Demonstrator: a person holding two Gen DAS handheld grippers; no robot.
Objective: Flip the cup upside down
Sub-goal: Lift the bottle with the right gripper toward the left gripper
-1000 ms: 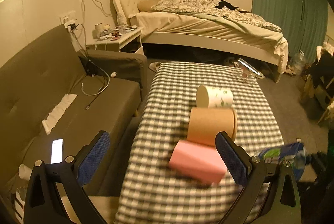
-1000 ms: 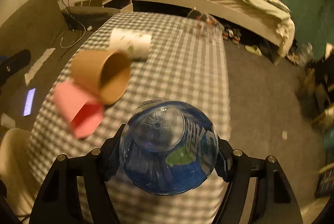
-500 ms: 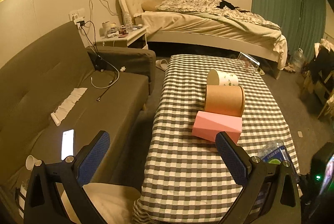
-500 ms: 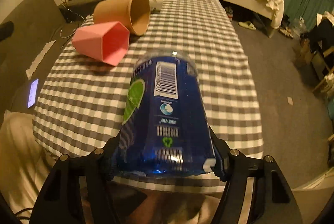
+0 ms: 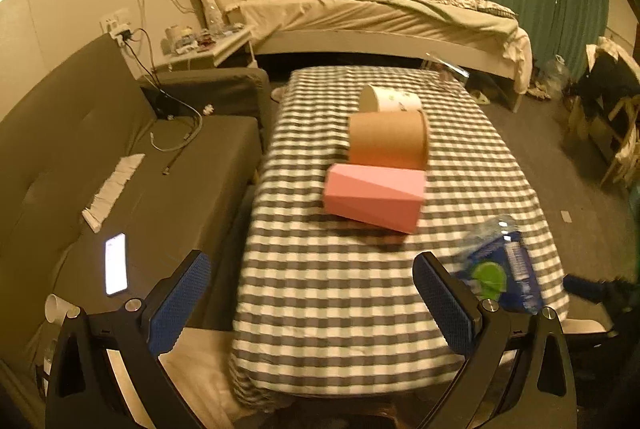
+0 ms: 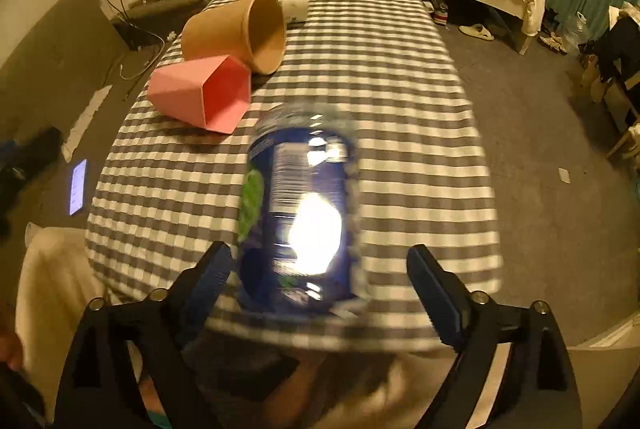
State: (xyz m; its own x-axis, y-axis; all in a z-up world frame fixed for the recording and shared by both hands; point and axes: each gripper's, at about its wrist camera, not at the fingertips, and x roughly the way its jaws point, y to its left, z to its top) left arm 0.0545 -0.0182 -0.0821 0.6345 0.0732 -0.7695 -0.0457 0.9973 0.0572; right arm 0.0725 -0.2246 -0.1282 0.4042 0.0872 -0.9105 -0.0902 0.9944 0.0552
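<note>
A clear plastic cup with a blue label (image 6: 302, 213) stands base-up on the checked tablecloth (image 6: 400, 89) near the front edge; it also shows in the left wrist view (image 5: 498, 265). My right gripper (image 6: 320, 285) is open, its fingers (image 6: 434, 289) spread to either side of the cup and apart from it. My left gripper (image 5: 312, 303) is open and empty over the table's front left edge. A pink cup (image 5: 374, 197), a brown paper cup (image 5: 388, 145) and a white printed cup (image 5: 390, 101) lie on their sides in a row.
A grey sofa (image 5: 80, 157) with a lit phone (image 5: 116, 263) and cables stands left of the table. A bed (image 5: 380, 13) lies beyond it. A clear stand (image 5: 446, 65) sits at the table's far right corner. Chairs and clutter (image 5: 612, 109) fill the right side.
My right gripper has opened and let go of the blue-labelled cup, which now stands base-up on the table. The left gripper has swung a little right, staying open.
</note>
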